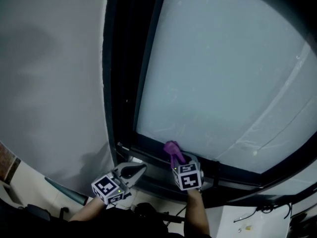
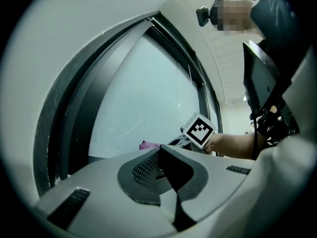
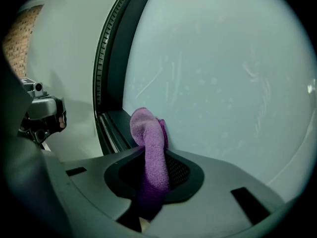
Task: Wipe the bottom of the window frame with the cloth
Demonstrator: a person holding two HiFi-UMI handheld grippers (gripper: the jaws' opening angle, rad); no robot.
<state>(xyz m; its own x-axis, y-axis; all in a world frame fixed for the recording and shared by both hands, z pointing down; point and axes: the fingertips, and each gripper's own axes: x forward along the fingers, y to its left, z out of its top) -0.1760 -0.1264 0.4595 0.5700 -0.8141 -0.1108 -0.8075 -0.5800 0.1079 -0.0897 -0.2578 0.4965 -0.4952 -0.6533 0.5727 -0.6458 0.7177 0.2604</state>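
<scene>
Head view: cloth (image 1: pixel 172 149) looks like soft, light terry, so it should fold and drag easily with nothing to break; best pinched mid-bundle with a wad left proud of the tips; right gripper (image 1: pixel 177 158) has it so, wad just ahead on the bottom rail of the window frame (image 1: pixel 148 151); left gripper (image 1: pixel 134 171) is off to its left, clear of the cloth.
Left gripper view: jaws together, empty; cloth ahead.
Right gripper view: jaws clenched on the cloth; wad beyond the tips, by the glass (image 3: pixel 223 83).
</scene>
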